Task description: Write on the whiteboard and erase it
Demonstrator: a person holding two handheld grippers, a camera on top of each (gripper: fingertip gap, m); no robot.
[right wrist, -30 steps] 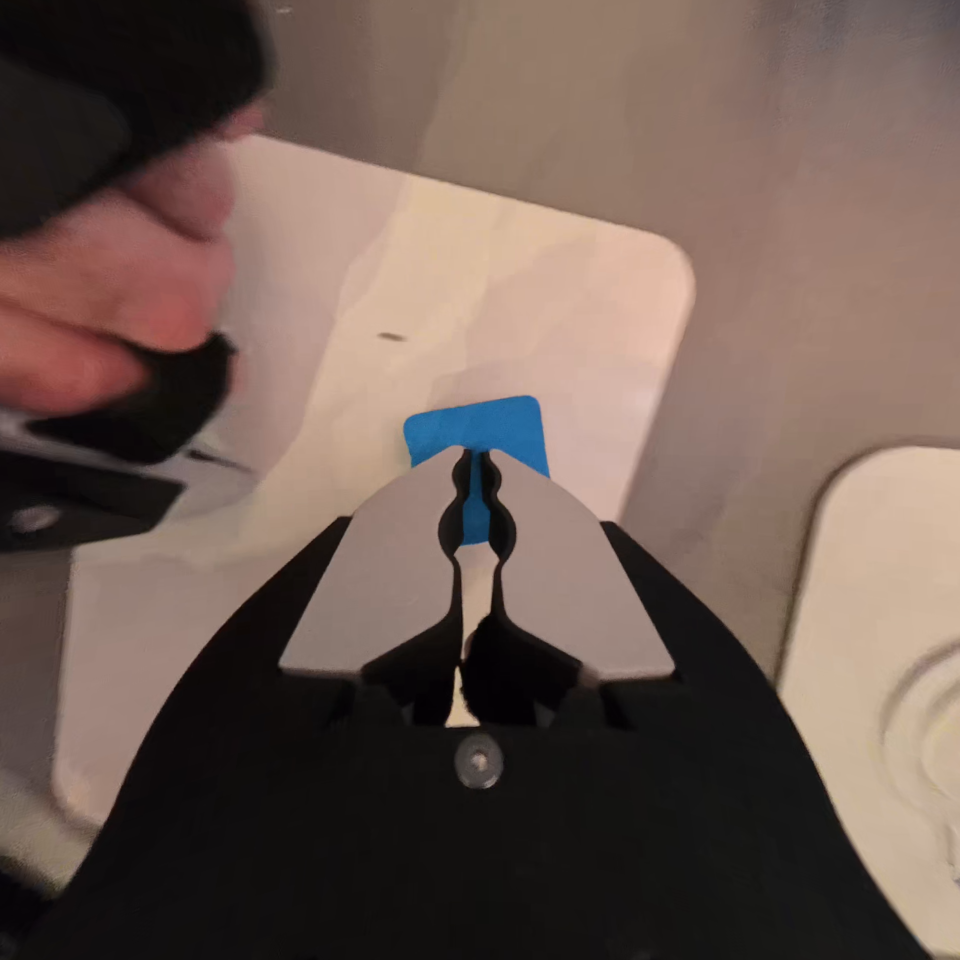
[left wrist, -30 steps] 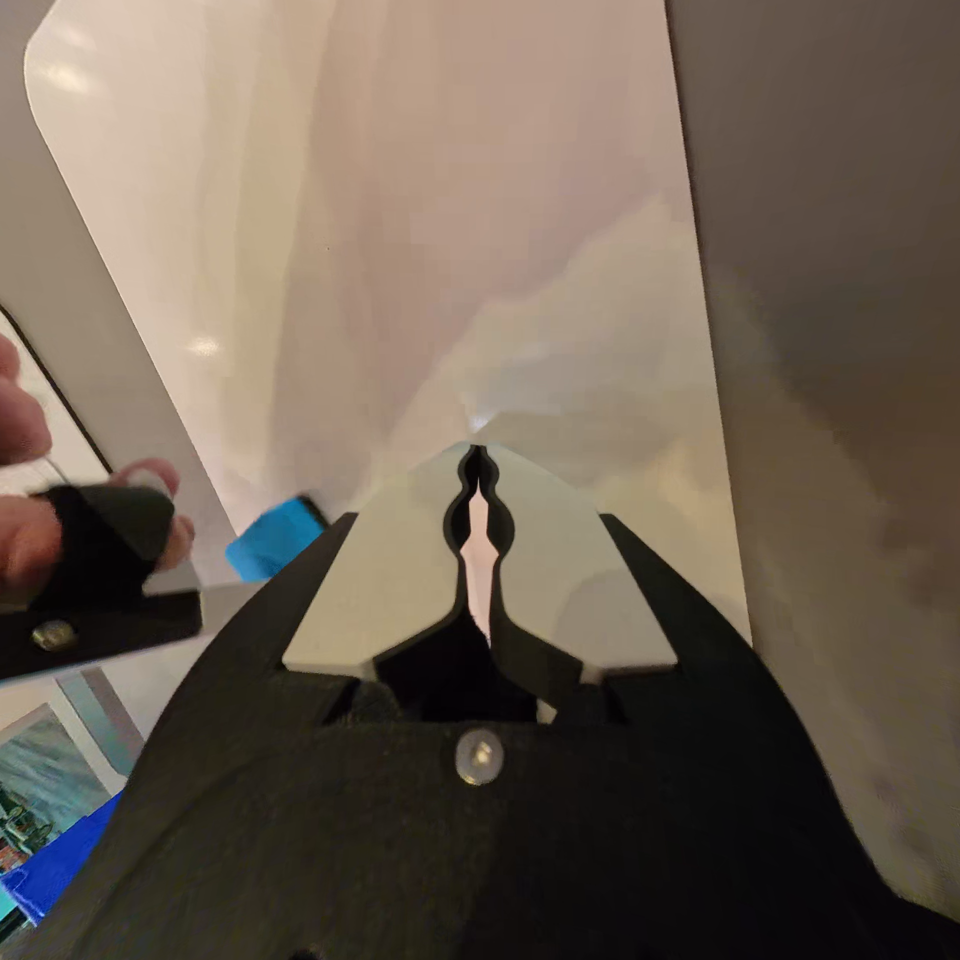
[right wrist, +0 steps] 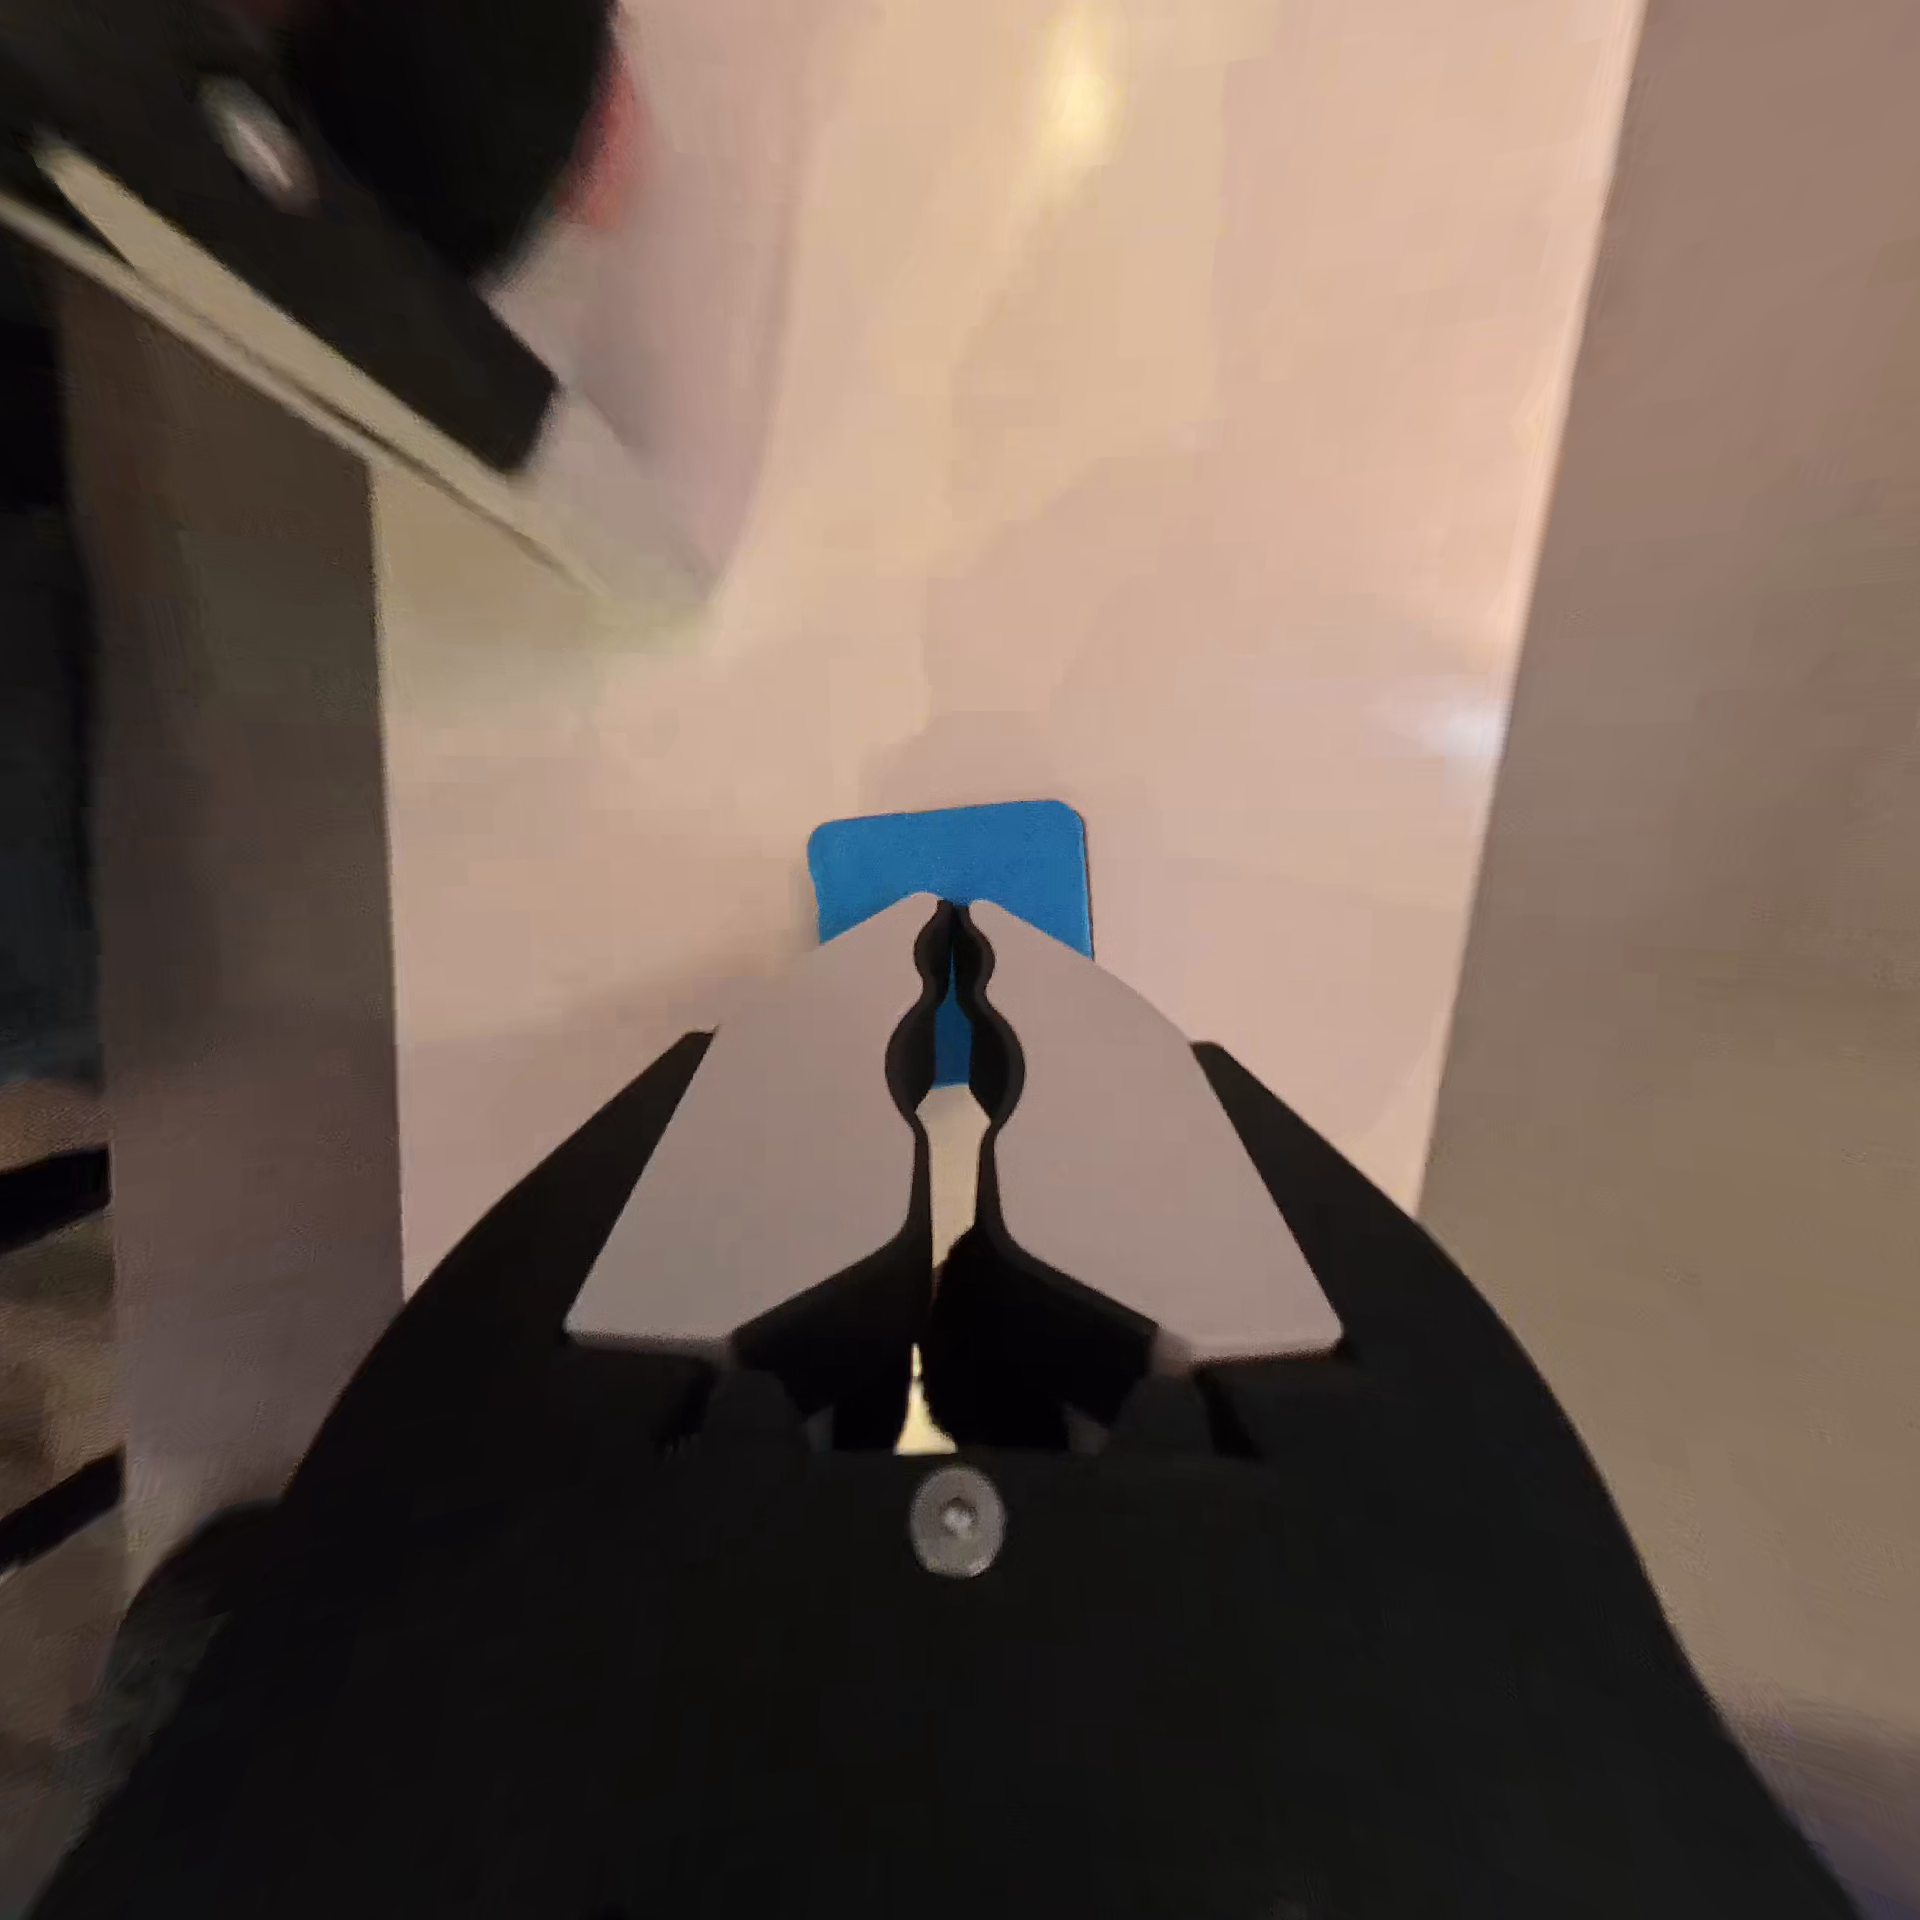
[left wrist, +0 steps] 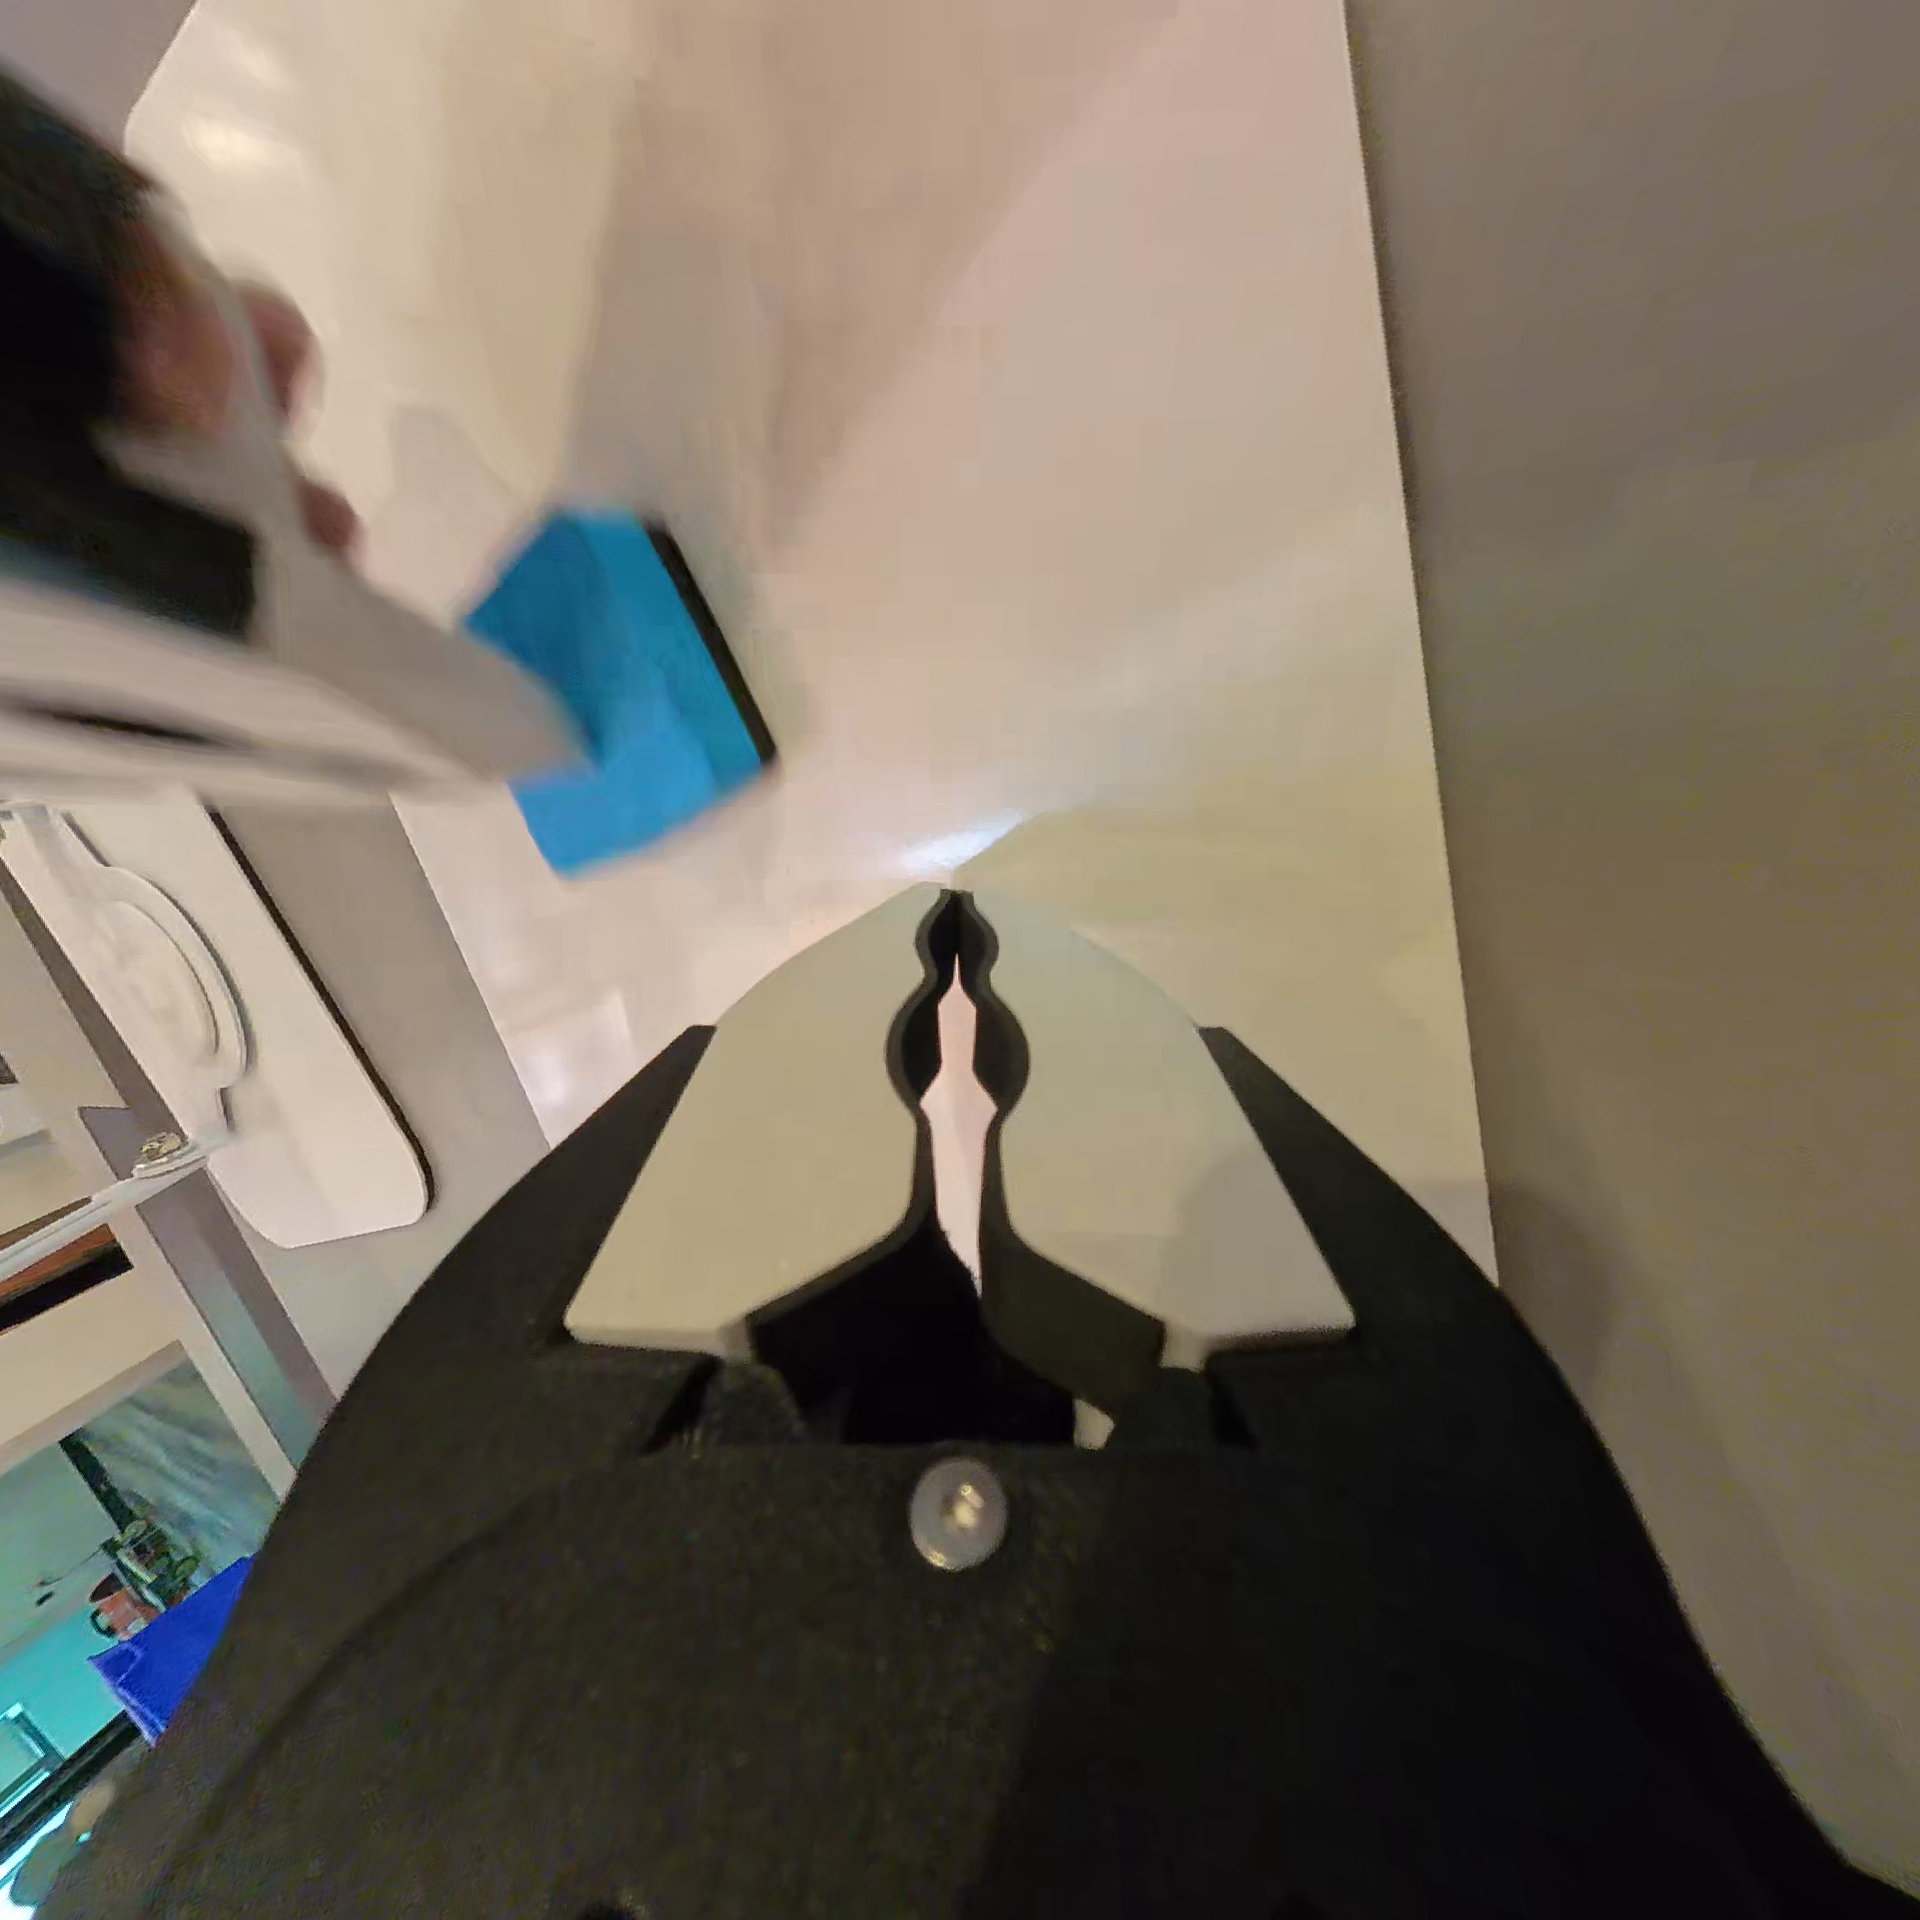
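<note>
while a second white board (left wrist: 312,1091) on a grey frame stands off to the left, nothing blocks the whiteboard (left wrist: 1039,416). since a second ago the blue eraser (right wrist: 951,862) has slid up across it, its mark now gone. the right hand-held gripper (right wrist: 954,909) pinches the eraser flat on the board; the left hand-held gripper (left wrist: 954,899) is pressed together on nothing, pointing at the board.

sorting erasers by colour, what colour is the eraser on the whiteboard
Bright blue rectangular eraser with a thin black underside; the left wrist view shows both best.
</note>
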